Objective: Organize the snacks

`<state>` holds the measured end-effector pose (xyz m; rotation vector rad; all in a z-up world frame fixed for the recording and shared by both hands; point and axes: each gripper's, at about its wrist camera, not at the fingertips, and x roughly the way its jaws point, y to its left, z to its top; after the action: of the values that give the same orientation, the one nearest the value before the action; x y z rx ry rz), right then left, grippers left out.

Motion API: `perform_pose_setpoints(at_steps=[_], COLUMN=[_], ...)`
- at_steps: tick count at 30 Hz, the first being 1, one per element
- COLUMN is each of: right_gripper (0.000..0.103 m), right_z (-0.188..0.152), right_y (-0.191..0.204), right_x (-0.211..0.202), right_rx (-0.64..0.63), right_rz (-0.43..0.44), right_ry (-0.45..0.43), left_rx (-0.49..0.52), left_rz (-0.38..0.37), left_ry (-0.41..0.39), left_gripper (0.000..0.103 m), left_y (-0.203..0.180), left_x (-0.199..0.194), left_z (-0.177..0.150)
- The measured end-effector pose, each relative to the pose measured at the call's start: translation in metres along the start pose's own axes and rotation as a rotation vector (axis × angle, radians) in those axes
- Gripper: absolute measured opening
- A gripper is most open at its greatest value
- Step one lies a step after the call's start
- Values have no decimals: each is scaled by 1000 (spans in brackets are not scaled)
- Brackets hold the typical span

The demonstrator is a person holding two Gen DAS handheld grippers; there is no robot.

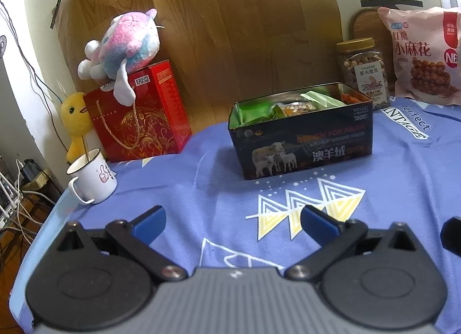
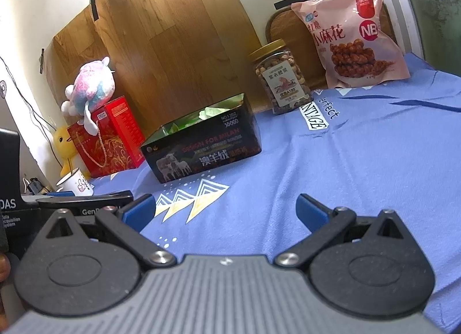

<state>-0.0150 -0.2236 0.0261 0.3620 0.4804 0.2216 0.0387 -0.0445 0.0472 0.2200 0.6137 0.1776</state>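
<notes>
A black tin box (image 1: 302,144) with sheep on its side stands on the blue cloth and holds green and orange snack packets (image 1: 296,103). It also shows in the right wrist view (image 2: 201,149). A jar of nuts (image 1: 364,72) (image 2: 281,80) and a pink snack bag (image 1: 423,54) (image 2: 351,31) stand at the back right. My left gripper (image 1: 233,224) is open and empty, low over the cloth in front of the box. My right gripper (image 2: 226,210) is open and empty, to the right of the left one.
A red gift bag (image 1: 141,115) with a plush toy (image 1: 124,43) on top stands at the back left, with a yellow duck toy (image 1: 75,118) beside it. A white mug (image 1: 93,175) sits near the table's left edge. A wooden board (image 1: 230,31) leans on the wall.
</notes>
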Motion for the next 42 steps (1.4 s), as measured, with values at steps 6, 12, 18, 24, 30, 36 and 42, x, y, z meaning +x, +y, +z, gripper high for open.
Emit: perform_pose_setpoints(at_steps=[6,12,18,24,30,36,42], right_gripper=[103,103,103,103,103,103,103], right_z=[0,-1,-1,-1,-1,-1,0], right_y=[0,2,1,0,0,0,0], right_x=[0,1,1,1,1,1,1], right_rx=[0,-4,0,2,1,1,0], right_rz=[0,2,0,0,1,1,2], right_ry=[1,0,1,2,1,1,2], left_rx=[-6,-15,-18,-16,-17,-17,-18], left_rz=[-13,-35,-44,-51,-55,-53,-54], left_ry=[7,19,23,23,23,24,25], left_gripper=[103,103,103,103,103,103,103], left_y=[1,2,2,1,1,1,1], left_x=[0,1,1,0,0,0,0], left_z=[0,-1,-2,-2,-2,-2,-2])
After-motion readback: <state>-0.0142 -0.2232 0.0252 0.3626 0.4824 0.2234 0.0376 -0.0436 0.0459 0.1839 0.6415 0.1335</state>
